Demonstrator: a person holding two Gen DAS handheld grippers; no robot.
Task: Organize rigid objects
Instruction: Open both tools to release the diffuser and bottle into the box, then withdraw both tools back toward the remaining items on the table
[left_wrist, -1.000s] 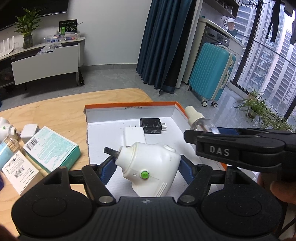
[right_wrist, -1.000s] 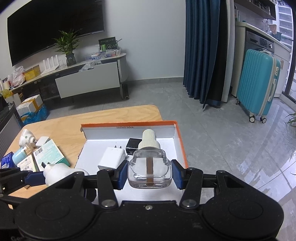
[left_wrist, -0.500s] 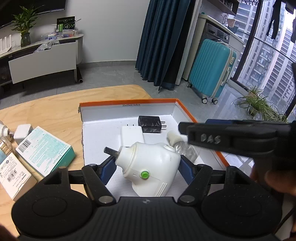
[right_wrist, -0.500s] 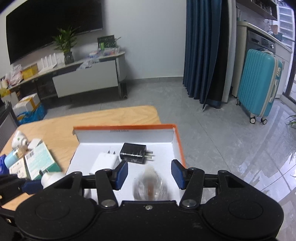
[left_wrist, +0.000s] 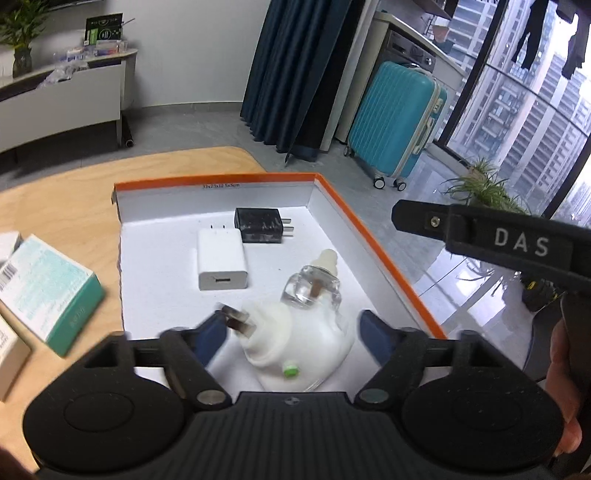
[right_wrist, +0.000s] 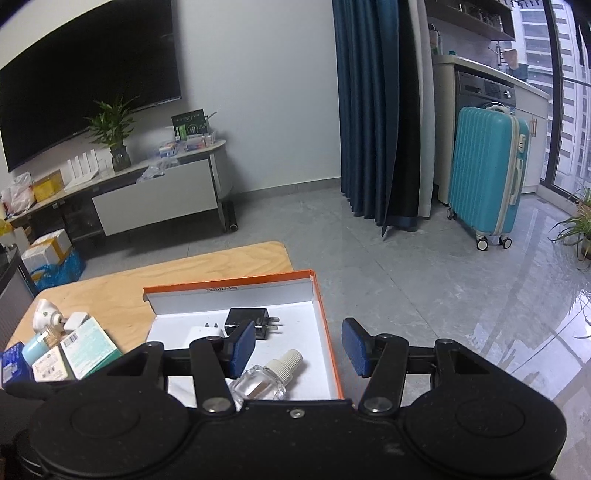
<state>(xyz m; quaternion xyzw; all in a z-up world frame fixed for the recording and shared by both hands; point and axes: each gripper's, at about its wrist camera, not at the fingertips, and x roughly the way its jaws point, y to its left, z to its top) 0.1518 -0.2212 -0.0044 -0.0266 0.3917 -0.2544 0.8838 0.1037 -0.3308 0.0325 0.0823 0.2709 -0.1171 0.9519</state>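
An orange-rimmed white box (left_wrist: 373, 251) sits on the wooden table; it also shows in the right wrist view (right_wrist: 325, 325). In it lie a white charger (left_wrist: 221, 258), a black charger (left_wrist: 260, 229) and a clear refill bottle (left_wrist: 312, 286) with a white cap, also seen in the right wrist view (right_wrist: 267, 380). A white plug-in vaporizer (left_wrist: 295, 343) with a green button lies in the box between the open fingers of my left gripper (left_wrist: 291, 332). My right gripper (right_wrist: 299, 345) is open and empty above the box's right edge.
Teal and white cartons (left_wrist: 48, 288) lie on the table left of the box; the right wrist view shows them (right_wrist: 88, 347) with another white vaporizer (right_wrist: 46, 314). A teal suitcase (right_wrist: 487, 173) stands on the floor beyond the table.
My right gripper opened, dropped the clear bottle into the box and lifted away. My left gripper then opened and the white vaporizer now lies in the box.
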